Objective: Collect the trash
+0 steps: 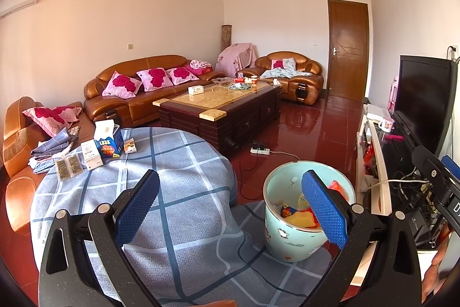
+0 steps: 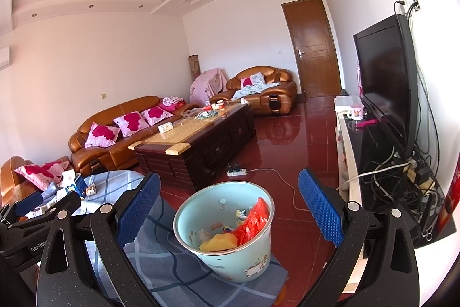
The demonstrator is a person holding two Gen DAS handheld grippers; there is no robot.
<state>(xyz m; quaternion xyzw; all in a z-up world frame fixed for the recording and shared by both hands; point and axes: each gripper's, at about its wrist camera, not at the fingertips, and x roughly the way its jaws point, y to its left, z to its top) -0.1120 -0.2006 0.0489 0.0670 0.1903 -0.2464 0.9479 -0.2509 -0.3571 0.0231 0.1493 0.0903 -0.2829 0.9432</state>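
A pale blue trash bin [image 1: 290,240] [image 2: 238,258] stands on the red floor beside a round table, holding red and yellow wrappers [image 2: 250,223]. My left gripper [image 1: 230,203] hangs open above the table's near edge, its right pad in front of the bin. My right gripper [image 2: 228,206] is open too, spread wide over the bin with nothing between its fingers. On the round table [image 1: 178,192] under a blue checked cloth lie a blue box [image 1: 110,146], a white box [image 1: 92,154] and gold packets [image 1: 69,166] at its far left side.
A dark coffee table [image 1: 221,108] with clutter stands mid-room, brown leather sofas [image 1: 138,88] behind it. A power strip [image 1: 260,150] and cable lie on the floor. A TV [image 2: 385,82] on a stand with tangled cables [image 2: 402,186] lines the right wall.
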